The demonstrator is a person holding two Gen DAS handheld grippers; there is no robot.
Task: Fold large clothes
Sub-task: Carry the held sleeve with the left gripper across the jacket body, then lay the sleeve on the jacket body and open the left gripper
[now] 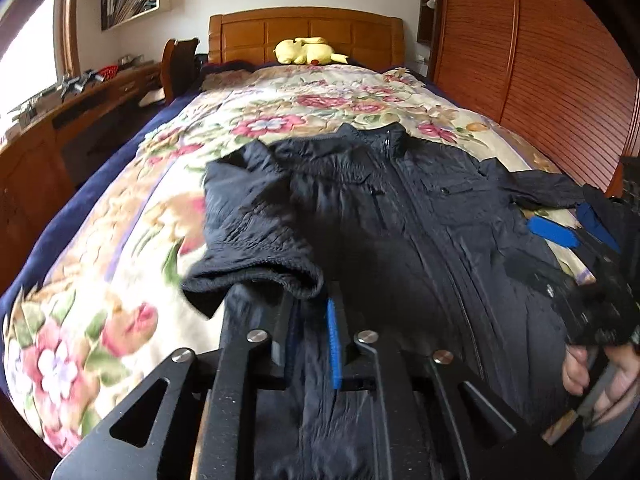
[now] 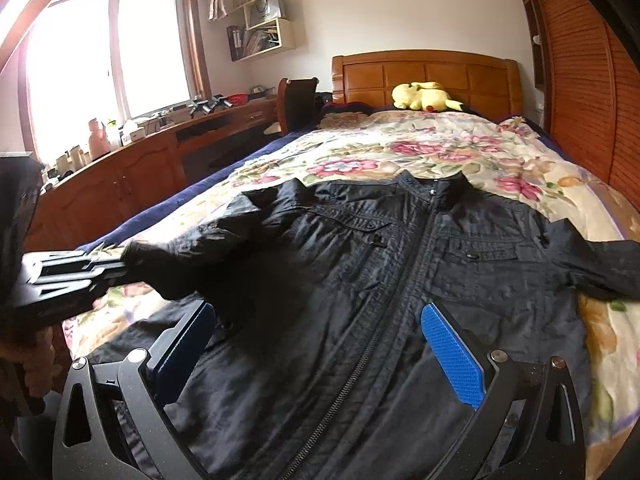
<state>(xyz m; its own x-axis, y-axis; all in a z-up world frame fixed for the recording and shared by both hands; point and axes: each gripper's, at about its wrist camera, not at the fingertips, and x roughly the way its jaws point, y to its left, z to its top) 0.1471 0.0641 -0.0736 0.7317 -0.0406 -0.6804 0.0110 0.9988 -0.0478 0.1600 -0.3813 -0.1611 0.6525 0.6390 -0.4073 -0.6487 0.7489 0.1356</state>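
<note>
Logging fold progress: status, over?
Left hand-held gripper at sleeve cuff, grip unclear. Right hand-held gripper open over jacket. Jacket flat on bed, zipped. Plush by headboard, out of the way.

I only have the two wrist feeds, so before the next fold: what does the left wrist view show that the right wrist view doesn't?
Only the left wrist view: the left gripper seen from behind, jaws narrow on the sleeve cuff, which hangs over the fingers; and the hand holding the right gripper.

Only the right wrist view: the window, the right gripper's jaws wide open over the jacket front, and the left gripper from the side, at the sleeve end.

Both: the black jacket zipped, front up on the floral quilt, the yellow plush toy, the wooden headboard.
</note>
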